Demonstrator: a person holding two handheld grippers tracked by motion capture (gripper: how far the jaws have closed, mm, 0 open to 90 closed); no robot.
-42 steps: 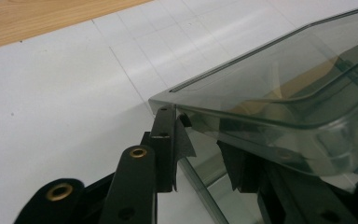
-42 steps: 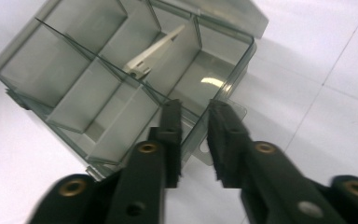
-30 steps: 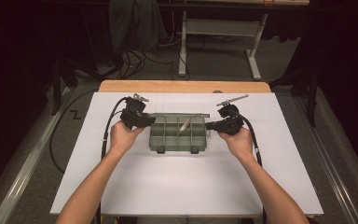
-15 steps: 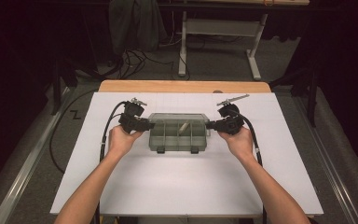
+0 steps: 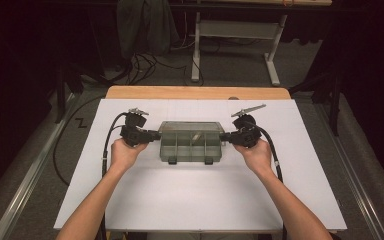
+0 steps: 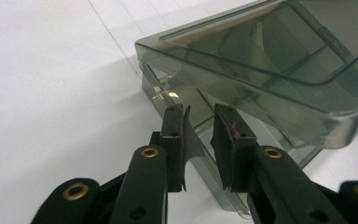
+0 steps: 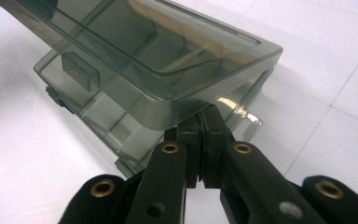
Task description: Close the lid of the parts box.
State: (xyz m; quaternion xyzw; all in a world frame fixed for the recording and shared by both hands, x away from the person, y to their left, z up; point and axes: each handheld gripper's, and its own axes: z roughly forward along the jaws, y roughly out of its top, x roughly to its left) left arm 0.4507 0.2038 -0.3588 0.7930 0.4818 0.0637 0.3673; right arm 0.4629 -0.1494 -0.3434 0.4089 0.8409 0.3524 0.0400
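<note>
Box (image 5: pixel 191 142), a smoky see-through plastic organiser with compartments, lies at the middle of the white counter (image 5: pixel 200 200), a little toward twelve o'clock from its centre, its hinged lid (image 6: pixel 279 51) partly raised above the tray. I count one box, one lid, two tools and two hands, with a cable trailing from each tool.

Left tool (image 5: pixel 152 135) comes in at the box's nine o'clock end. In the left gripper view its jaws straddle the tray's end wall with a clear gap showing between the pads, so they stand partly apart; they have just been closing, with the thin edge of the tray between them, and I cannot see the pads pressing on it yet.

Right tool (image 5: pixel 226 136) meets the box at its three o'clock end. In the right gripper view (image 7: pixel 204 122) its jaws stand pressed together just under the lid's corner, at the small clear tab on the tray's end; they look pinched on that tab, though the contact is partly hidden by the lid.

My reading is that the step in hand is taking hold of the box at both ends, the right side already gripped and the left side about to be. The next move calls for the left jaws to finish closing squarely on the thin wall without slipping off, then for both hands to act together and level, since the lid is loose and could swing
</note>
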